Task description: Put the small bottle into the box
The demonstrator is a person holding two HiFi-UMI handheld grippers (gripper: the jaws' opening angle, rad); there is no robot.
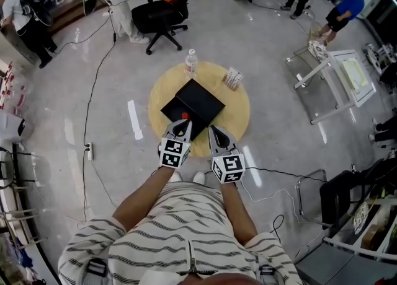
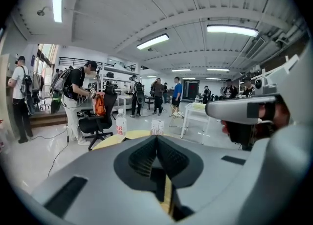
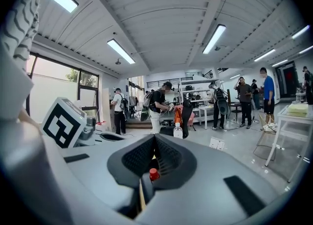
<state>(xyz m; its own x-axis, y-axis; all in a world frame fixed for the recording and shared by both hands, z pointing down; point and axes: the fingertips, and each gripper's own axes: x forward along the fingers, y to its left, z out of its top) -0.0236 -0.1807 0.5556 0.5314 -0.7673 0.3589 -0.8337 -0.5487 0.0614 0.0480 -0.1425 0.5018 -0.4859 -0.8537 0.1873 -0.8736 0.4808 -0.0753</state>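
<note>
On the round yellow table (image 1: 234,115) lies a flat black box (image 1: 200,100). A small red-capped bottle (image 1: 185,115) sits at the box's near corner, and its red cap (image 3: 153,173) shows low through the gap behind the right jaws. My left gripper (image 1: 182,124) points at that corner with its tips just short of the cap. Its jaws (image 2: 156,139) are shut with nothing between them. My right gripper (image 1: 213,131) hovers beside it over the table's front edge. It (image 3: 154,137) is shut too and grips nothing.
A clear water bottle (image 1: 191,62) stands at the table's far edge and a small white carton (image 1: 233,78) at the far right. A black office chair (image 1: 162,16) and several people stand beyond. A glass-topped stand (image 1: 338,82) is to the right, and cables cross the floor.
</note>
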